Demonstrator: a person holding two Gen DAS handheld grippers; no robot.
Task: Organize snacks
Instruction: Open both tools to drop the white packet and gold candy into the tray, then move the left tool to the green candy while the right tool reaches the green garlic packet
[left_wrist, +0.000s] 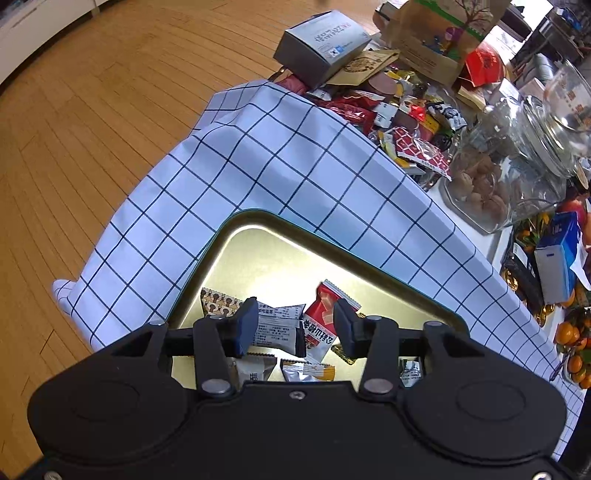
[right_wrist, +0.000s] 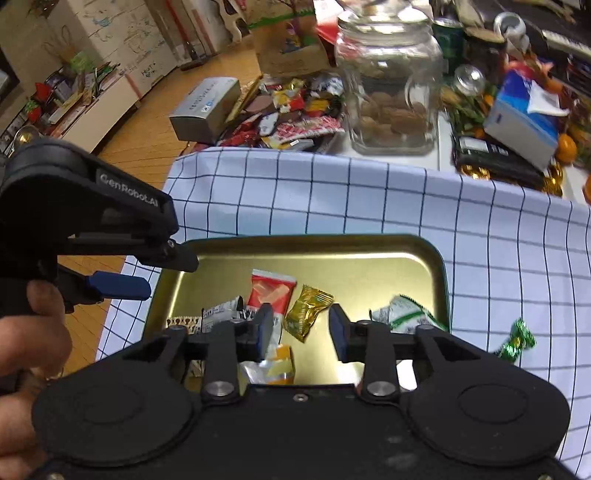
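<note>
A gold tin tray (left_wrist: 258, 251) (right_wrist: 369, 266) lies on a blue-checked cloth and holds several wrapped snacks: a red packet (left_wrist: 325, 314) (right_wrist: 271, 291), a gold candy (right_wrist: 306, 312), a white-and-black packet (left_wrist: 277, 325) and a green-white packet (right_wrist: 402, 314). My left gripper (left_wrist: 295, 325) is open above the tray, nothing between its fingers; it also shows at the left of the right wrist view (right_wrist: 159, 273). My right gripper (right_wrist: 301, 330) is open and empty over the tray. A green candy (right_wrist: 515, 341) lies on the cloth right of the tray.
A pile of mixed snacks (left_wrist: 399, 110) (right_wrist: 295, 110) lies beyond the cloth beside a grey box (left_wrist: 317, 44) (right_wrist: 205, 107), a glass jar of nuts (left_wrist: 487, 177) (right_wrist: 391, 96), a blue carton (right_wrist: 524, 118) and oranges (left_wrist: 572, 339). Wooden floor (left_wrist: 92, 129) lies left of the table.
</note>
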